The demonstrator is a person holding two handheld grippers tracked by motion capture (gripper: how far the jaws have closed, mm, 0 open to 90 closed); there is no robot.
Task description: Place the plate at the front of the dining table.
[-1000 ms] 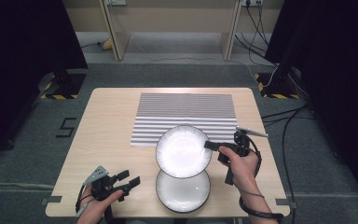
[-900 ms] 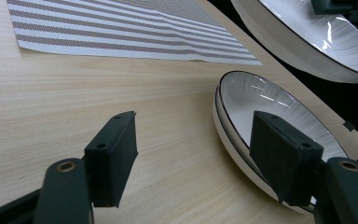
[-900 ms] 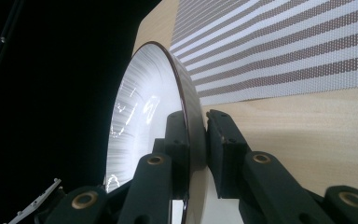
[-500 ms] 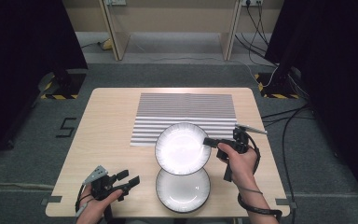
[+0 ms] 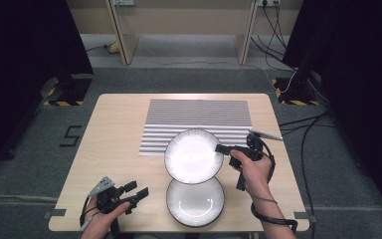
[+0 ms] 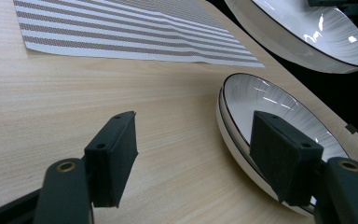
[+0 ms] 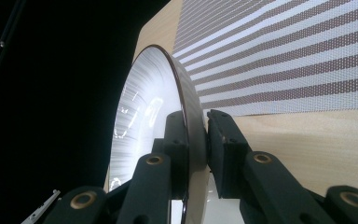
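1. Two white plates with dark rims are on show: one lies flat at the near edge of the worktop (image 5: 119, 114), the other is held up just beyond it.
2. Nearest the person, the left gripper (image 5: 135, 191) hovers low over the worktop's near left part, held in the left hand (image 5: 104, 216); its jaws stand apart with nothing between them.
3. From the left gripper view, that gripper (image 6: 193, 151) points past bare wood, with the lower plate (image 6: 261, 100) just beside its right-hand jaw, though I cannot tell whether they touch.
4. Just right of it, the lower plate (image 5: 195, 201) rests flat on the wood at the near edge.
5. A little farther on, the upper plate (image 5: 193, 155) is lifted clear of the worktop; seen from above, its near edge overlaps the lower plate's far edge and its far edge overlaps the mat.
6. At its right edge, the right gripper (image 5: 224, 148), held in the right hand (image 5: 253, 172), is clamped on the upper plate's rim.
7. The right gripper view shows that grip closely: the right gripper (image 7: 196, 135) has one pad on each face of the upper plate (image 7: 140, 116), which appears edge-on there.
8. Farthest, a striped mat (image 5: 199, 114) lies flat across the worktop's middle and far part.
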